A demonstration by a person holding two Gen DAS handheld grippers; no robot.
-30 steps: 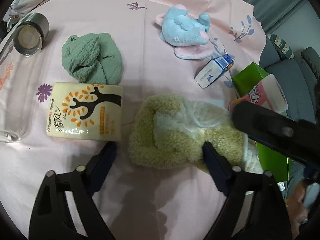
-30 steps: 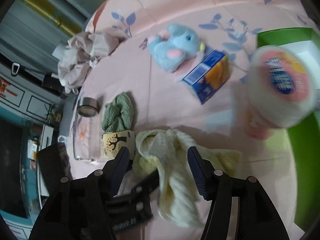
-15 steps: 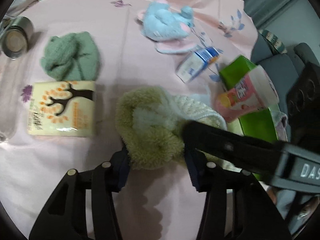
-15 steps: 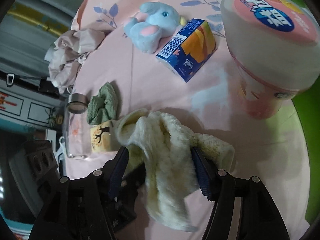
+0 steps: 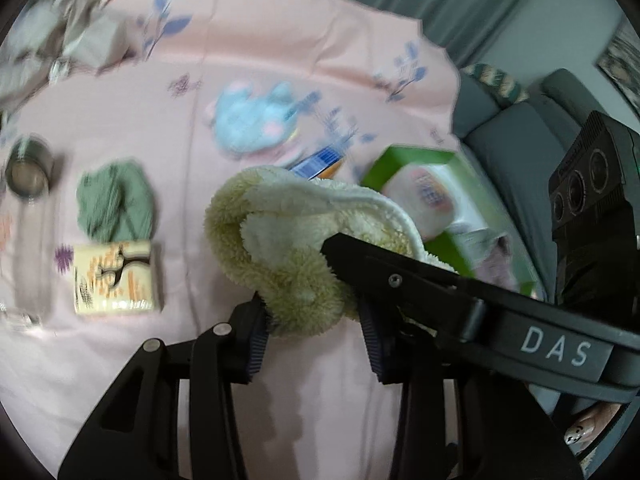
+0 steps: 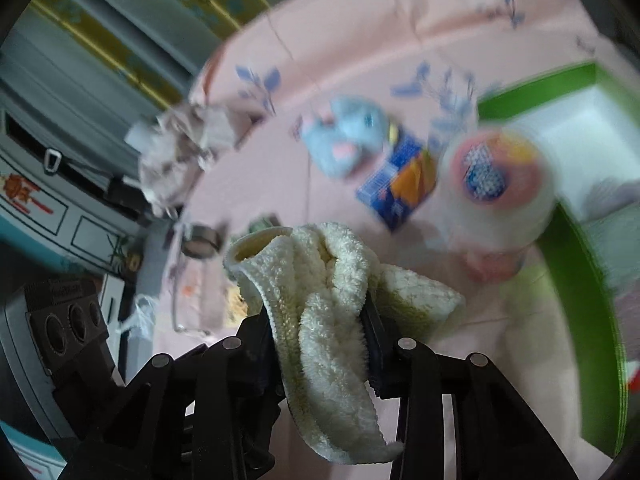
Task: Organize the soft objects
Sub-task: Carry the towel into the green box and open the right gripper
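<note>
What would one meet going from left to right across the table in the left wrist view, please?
Metal cup → green cloth → yellow fluffy towel → green box.

Soft, even indoor light fell on both views, without glare. Motion blur smeared the pale blue plush toy (image 5: 256, 120) and the round pink-lidded tub (image 6: 494, 168), while the near fluffy cream towel (image 6: 320, 280) stayed sharp. Faint shadows lay under the black tongs. Fisheye bending darkened every edge.
</note>
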